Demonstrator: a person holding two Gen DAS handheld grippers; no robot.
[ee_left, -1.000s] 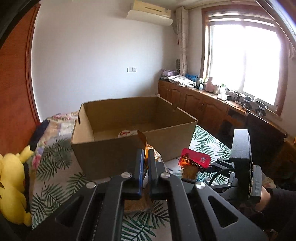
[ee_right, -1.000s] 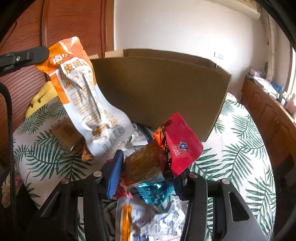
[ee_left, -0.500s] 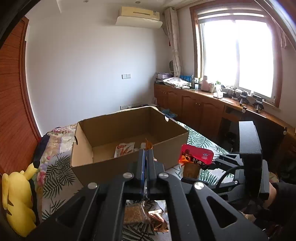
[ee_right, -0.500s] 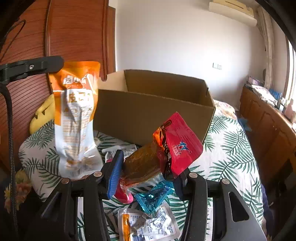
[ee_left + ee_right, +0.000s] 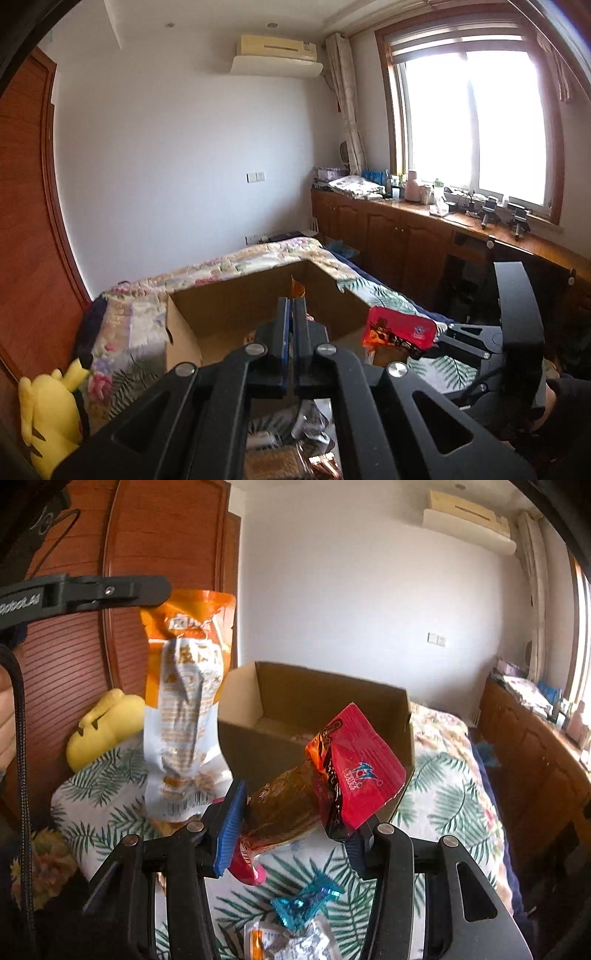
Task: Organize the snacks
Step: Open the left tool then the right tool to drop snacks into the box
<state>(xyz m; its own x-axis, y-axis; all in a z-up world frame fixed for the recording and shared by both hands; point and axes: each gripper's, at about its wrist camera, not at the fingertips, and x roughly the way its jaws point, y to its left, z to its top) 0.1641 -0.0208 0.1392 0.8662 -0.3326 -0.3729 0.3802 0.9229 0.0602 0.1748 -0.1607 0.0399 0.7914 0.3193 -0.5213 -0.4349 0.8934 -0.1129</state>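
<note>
Open cardboard box (image 5: 314,716) on the leaf-print bedspread (image 5: 443,812), mouth up — ready for snacks. Orange-and-white packet (image 5: 184,701) dangling by its top edge, pinched tight in the left gripper (image 5: 294,314) just left of the box. Red-and-brown packet (image 5: 332,779) clamped across its middle by the right gripper (image 5: 295,834), raised before the box, probably for dropping in. Blue candy (image 5: 306,901) loose on the bedspread below.

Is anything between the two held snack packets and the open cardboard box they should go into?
Nothing visible. The red packet in the right gripper and the orange-and-white packet hanging from the left gripper are both lifted clear; only the cardboard box's near wall lies ahead, and its top is open.
</note>
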